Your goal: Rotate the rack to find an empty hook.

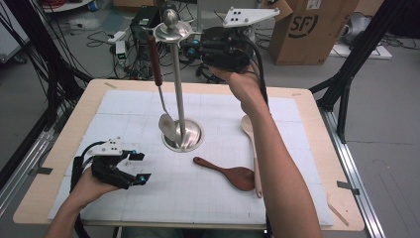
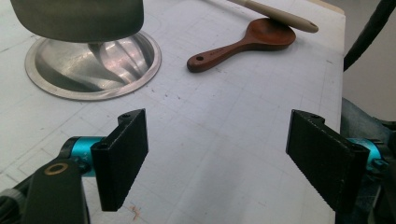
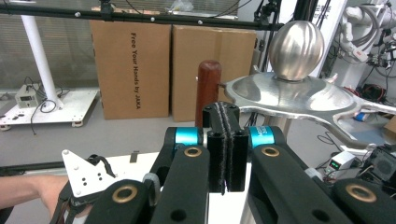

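Your right gripper (image 1: 194,47) is up at the top of the steel stand (image 1: 179,89), jaws clenched together with nothing between them. The ladle (image 1: 159,84) hangs from the stand's top disc, its dark wooden handle (image 3: 207,86) just behind your closed fingertips. Your left gripper (image 1: 140,167) rests low on the mat (image 1: 208,198), jaws spread and empty, the brown spoon (image 2: 243,44) well ahead of its fingers.
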